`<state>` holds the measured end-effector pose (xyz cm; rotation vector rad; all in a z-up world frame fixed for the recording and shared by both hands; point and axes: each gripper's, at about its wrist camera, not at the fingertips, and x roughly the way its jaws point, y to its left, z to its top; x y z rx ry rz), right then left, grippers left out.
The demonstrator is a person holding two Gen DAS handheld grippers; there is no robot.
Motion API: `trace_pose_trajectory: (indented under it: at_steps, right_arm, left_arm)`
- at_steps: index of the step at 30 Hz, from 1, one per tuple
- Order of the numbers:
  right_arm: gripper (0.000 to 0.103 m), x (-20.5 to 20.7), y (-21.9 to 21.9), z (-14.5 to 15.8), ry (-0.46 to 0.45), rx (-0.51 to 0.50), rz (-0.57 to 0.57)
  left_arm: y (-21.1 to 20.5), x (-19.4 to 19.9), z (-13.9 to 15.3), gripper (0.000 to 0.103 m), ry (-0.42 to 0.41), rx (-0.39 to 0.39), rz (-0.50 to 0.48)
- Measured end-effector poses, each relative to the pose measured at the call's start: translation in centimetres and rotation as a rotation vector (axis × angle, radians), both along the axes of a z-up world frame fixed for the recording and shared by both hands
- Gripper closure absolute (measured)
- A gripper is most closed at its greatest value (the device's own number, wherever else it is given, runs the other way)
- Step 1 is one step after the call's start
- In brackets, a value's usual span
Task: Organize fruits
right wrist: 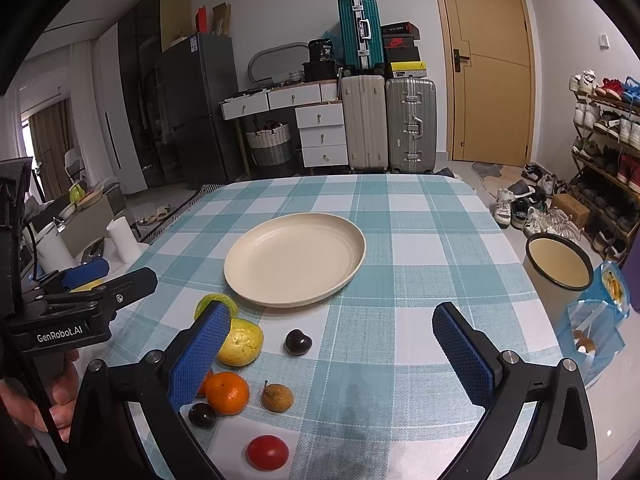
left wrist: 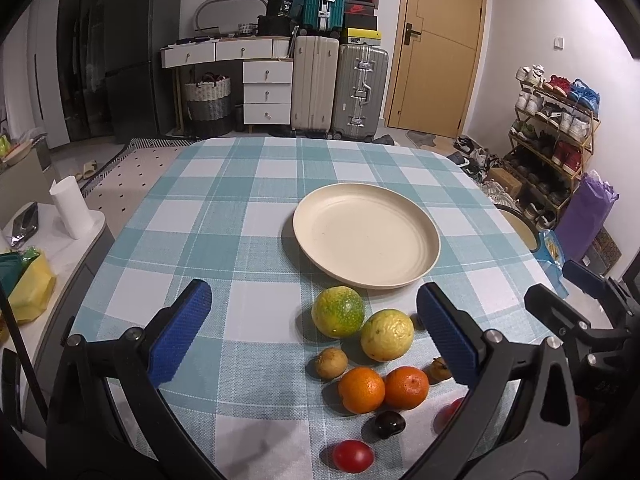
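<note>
A checked tablecloth covers the table. The cream plate sits mid-table, bare. Toward the near edge lie two oranges, passion fruits, tomatoes.

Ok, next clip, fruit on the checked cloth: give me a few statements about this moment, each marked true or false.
1. The plate has no fruit on it. True.
2. The left gripper is shut on an orange. False: its jaws stand open and hold nothing.
3. Two oranges lie side by side, touching. True.
4. The right gripper holds the red tomato. False: it is open, and the tomato lies on the cloth.
5. The yellow fruit sits on the plate. False: it lies on the cloth beside the green-yellow fruit.
</note>
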<state>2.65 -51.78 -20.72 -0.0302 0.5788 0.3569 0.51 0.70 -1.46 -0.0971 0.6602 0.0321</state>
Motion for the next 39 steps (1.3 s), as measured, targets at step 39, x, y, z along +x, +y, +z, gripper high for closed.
trace_pose_trajectory:
  at_steps: [39]
  right_arm:
    - [0.000, -0.3, 0.8, -0.3, 0.009, 0.005, 0.020]
  left_arm:
    - [0.9, 0.6, -1.1, 0.000, 0.041, -0.004, 0.009]
